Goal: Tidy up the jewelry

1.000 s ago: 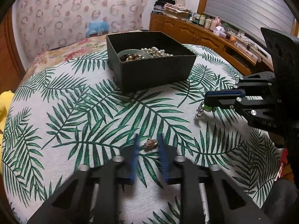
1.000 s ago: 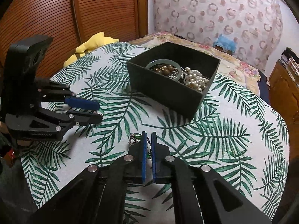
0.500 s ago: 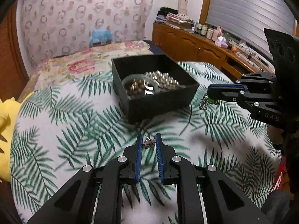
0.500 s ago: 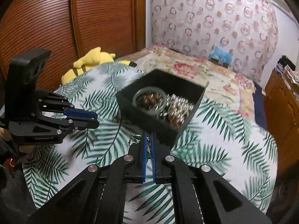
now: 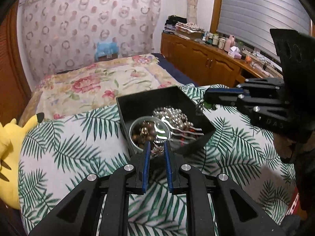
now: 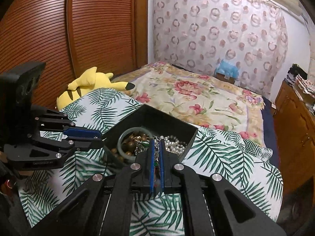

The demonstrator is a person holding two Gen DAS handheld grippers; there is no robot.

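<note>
Two grippers hang over the open black box, which stands on the palm-print cloth of the bench.

Left gripper: its blue fingers are clenched on a small metallic trinket, held at the fingertips above the box's near wall. The trinket is blurred; its kind cannot be made out. In the right wrist view this gripper shows side-on at the box's left corner, and the held piece is hidden there.

Right gripper: its fingers are nearly together, grasping a chain piece with a green stone that dangles above the box contents. In the left wrist view the same gripper reaches in from the right over the box's far right edge, the green piece partly hidden under its fingertips.

Box contents: a pale bangle ringing brown beads, and a pearl strand beside it. The items nearest the camera are masked by the fingers in both views.

A yellow plush toy lies at the bench edge, partly cut off by the cloth.
</note>
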